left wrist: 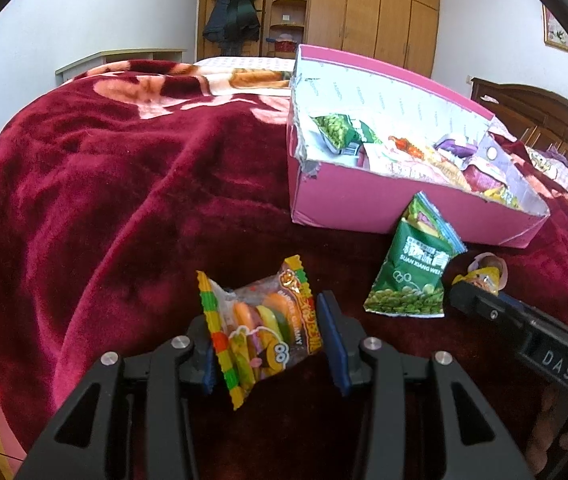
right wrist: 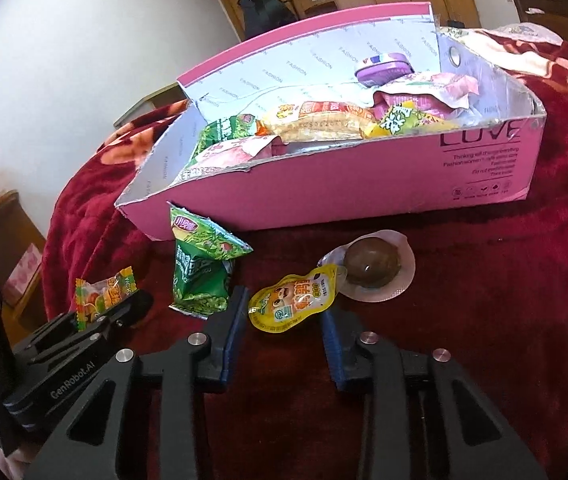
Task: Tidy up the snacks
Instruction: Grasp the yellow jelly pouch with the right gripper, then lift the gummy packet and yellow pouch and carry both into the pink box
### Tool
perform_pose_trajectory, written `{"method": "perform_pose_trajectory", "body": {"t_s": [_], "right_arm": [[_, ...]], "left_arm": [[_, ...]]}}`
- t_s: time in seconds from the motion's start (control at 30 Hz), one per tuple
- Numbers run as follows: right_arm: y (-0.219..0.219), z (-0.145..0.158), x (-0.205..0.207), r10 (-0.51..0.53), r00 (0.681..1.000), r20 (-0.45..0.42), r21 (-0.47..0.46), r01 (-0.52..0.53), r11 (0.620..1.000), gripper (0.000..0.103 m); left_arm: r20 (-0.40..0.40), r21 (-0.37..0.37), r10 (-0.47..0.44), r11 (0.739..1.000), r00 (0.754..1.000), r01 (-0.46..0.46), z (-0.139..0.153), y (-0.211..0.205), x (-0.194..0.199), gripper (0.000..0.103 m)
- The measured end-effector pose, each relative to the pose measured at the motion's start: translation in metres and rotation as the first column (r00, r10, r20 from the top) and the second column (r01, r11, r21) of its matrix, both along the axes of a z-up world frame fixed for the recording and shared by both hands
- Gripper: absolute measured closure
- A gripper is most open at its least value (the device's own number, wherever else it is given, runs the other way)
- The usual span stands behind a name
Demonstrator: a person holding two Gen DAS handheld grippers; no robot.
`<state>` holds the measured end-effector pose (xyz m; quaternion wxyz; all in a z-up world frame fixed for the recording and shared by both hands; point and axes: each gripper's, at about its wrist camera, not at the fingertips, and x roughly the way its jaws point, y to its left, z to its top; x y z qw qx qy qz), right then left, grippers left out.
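Observation:
A pink box (left wrist: 348, 204) (right wrist: 364, 196) holding several snack packets sits on the red blanket. In the left wrist view my left gripper (left wrist: 270, 330) stands open around a burger gummy packet (left wrist: 262, 328) lying on the blanket. A green pea packet (left wrist: 412, 276) (right wrist: 204, 276) lies in front of the box. In the right wrist view my right gripper (right wrist: 284, 316) is open around a yellow pouch (right wrist: 294, 302), which lies beside a brown ball in a round pack (right wrist: 372, 268).
The red blanket (left wrist: 124, 184) covers the bed. A wooden wardrobe (left wrist: 372, 8) stands behind, a headboard (left wrist: 540, 112) at the right. My left gripper (right wrist: 124, 312) shows at the left of the right wrist view.

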<state>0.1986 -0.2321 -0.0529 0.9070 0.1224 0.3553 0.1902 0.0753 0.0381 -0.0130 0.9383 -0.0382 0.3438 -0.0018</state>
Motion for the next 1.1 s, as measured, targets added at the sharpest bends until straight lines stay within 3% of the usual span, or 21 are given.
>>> {"method": "perform_pose_trajectory", "body": {"t_s": [0.2,0.5,1.1], "right_arm": [[-0.005,0.005,-0.012,0.011,1.000,0.028,0.019,-0.011,1.000,0.067],[-0.006,0.019,-0.037,0.035,0.995,0.093,-0.043,-0.031,0.999,0.067],[-0.023,0.047,-0.056,0.043,0.989,0.143,-0.002,-0.043,0.999,0.067]], "left_arm": [[0.003,-0.008,-0.002,1.000,1.000,0.002,0.007,0.000,-0.004,0.059],[0.022,-0.007,-0.026,1.000,0.999,0.026,0.023,-0.007,-0.012,0.059],[0.097,0.009,-0.043,0.999,0.994,0.042,0.065,-0.024,-0.018,0.059]]}}
